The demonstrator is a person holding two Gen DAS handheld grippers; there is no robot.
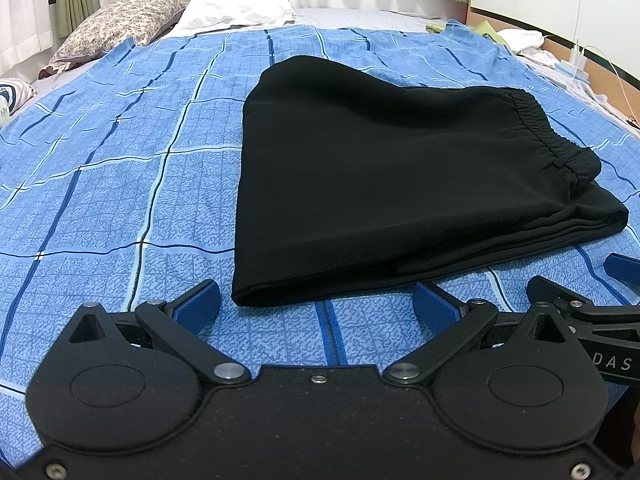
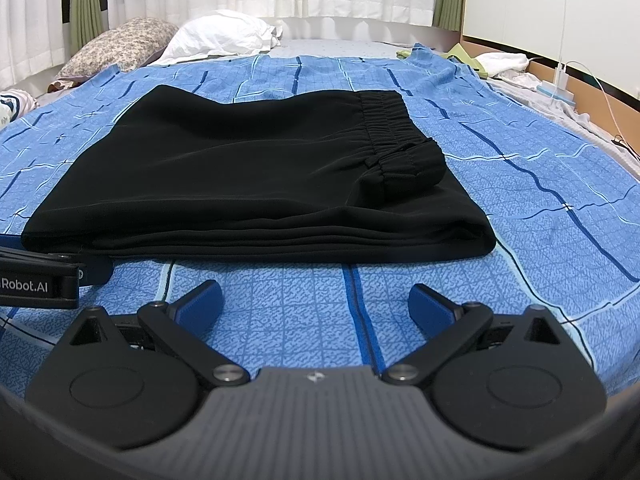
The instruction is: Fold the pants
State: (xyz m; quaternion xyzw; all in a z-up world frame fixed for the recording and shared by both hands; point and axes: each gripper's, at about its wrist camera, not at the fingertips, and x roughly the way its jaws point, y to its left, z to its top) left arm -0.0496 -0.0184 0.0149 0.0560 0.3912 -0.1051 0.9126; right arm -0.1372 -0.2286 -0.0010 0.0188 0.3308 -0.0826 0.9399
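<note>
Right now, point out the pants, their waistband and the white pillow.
pants [image 2: 224, 184], right wrist view, top folded panel.
waistband [image 2: 394, 136], right wrist view, gathered elastic.
white pillow [image 1: 236, 8], left wrist view, its middle.

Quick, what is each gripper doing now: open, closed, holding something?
Left gripper: open, holding nothing, just short of the pants.
Right gripper: open, holding nothing, also short of the pants.

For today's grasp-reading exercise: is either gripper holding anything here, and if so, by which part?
Nothing is held. The left gripper and right gripper are both open above the blue blanket, short of the folded black pants, with nothing between their fingers.
</note>
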